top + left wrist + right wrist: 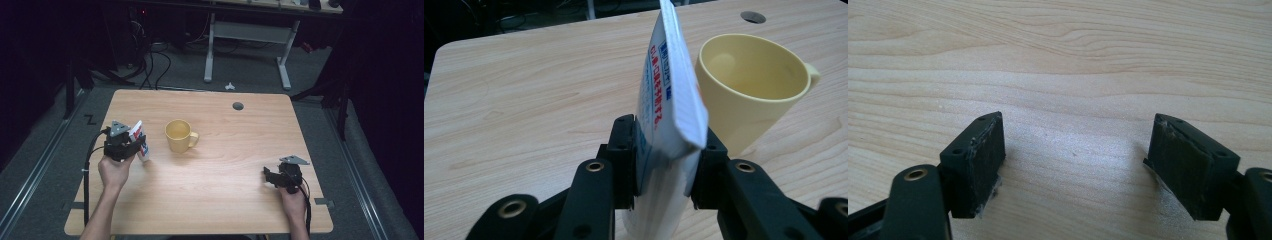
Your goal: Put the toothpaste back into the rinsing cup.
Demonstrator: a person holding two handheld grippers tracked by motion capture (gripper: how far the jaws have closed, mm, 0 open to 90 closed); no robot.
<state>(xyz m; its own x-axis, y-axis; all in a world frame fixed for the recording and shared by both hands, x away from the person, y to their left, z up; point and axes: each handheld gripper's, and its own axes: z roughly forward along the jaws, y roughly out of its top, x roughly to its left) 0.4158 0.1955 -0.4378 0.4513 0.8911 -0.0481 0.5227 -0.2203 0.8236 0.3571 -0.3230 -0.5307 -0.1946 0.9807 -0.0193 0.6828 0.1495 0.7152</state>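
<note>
Between the jaws of the left gripper (664, 165) stands a white toothpaste tube (669, 105) with red and blue print, clamped at its lower body by both black pads. The tube rises nearly upright from the grip, its flat crimped end uppermost and tilted slightly away from the hand. In the high view the left gripper (131, 145) sits near the left edge of the wooden table (225, 200), with the tube (139, 141) projecting beyond it.

Just past the tube, on the side of the gripper's right jaw, stands a yellow mug (749, 85) — upright, mouth open, handle turned away from the gripper. In the left gripper view the tube overlaps the mug's rim, but whether the two touch cannot be told; in the high view the mug (180, 135) stands a little apart from the tube.

Well beyond the mug, across the table, the right gripper (270, 176) rests low over bare wood. Its jaws stand apart with nothing between them (1075, 165).

Hazards from this position:
- The tube is soft; a hard clamp could squeeze out paste or let the body slide between the pads.
- A swing toward the mug could catch the rim and tip or push it — the mug is not held.
- The long free end could topple over the rim if released off-centre.
</note>
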